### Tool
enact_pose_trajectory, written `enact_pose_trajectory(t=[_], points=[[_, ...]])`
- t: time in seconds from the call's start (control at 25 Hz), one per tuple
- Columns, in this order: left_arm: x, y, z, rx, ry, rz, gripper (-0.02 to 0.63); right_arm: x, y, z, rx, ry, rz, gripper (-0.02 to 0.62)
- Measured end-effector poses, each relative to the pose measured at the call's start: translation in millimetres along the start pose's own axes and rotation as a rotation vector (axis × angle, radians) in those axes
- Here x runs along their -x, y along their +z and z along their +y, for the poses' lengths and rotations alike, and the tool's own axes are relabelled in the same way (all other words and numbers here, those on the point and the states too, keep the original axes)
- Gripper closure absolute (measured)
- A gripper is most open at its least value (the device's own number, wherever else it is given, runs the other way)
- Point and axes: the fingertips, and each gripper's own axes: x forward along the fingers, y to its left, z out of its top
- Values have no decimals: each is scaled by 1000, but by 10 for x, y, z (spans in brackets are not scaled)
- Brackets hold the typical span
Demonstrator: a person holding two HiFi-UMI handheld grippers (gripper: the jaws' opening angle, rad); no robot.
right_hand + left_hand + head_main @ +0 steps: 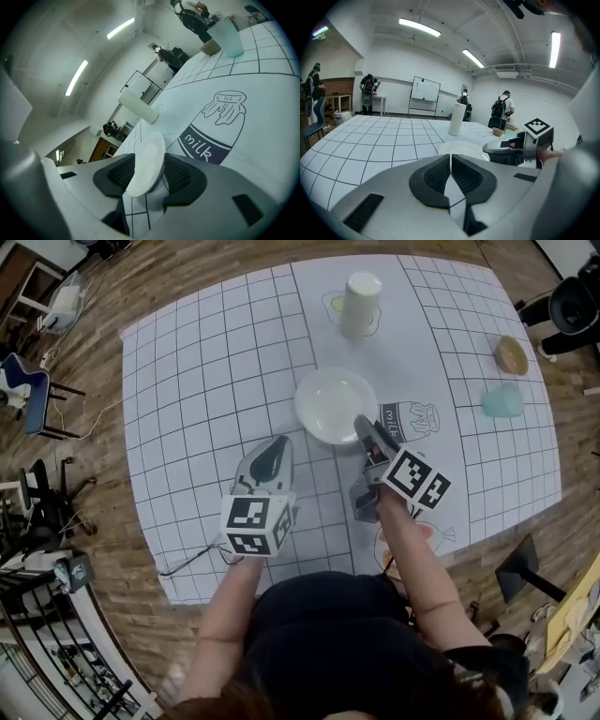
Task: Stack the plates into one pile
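White plate [336, 405] mid-bench [206, 362], open grid to its left; right hand-held gripper [366, 430] wide astride its rim beside the "milk" bottle drawing [213, 126]; left hand-held gripper [277, 444] closed, empty, near the plate.

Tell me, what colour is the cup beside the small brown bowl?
Pale blue-green; the cup shows best in the head view.

I read the plate [335, 406] as plain white, on a white table cover [206, 362] ruled with a black grid. Right of the plate is a milk-bottle drawing [412, 418] with a dark label. Farther right are a pale teal cup [502, 401] and a tan bowl [512, 354]. The grey left gripper [272, 454] and right gripper [364, 427] carry black-and-white marker cubes.
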Motion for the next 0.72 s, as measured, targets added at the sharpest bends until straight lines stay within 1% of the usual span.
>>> enact_pose_trajectory(t=[0.08,0.2,0.28,0.48,0.72], points=[[33,12,-5,-2,3,-4,577,4,-12,25,39,1,9,380],[112,28,-16,-5,7,-11,577,25,-24,26,143,-27,13,327],[173,41,-14,-9,12,-17,577,57,-37,7,192,-49,16,316],[341,79,-16,-16,5,-43,577,223,10,136,244,-46,-17,334],[548,147,21,-5,-18,-78,577,497,-24,379,317,-52,-58,390]])
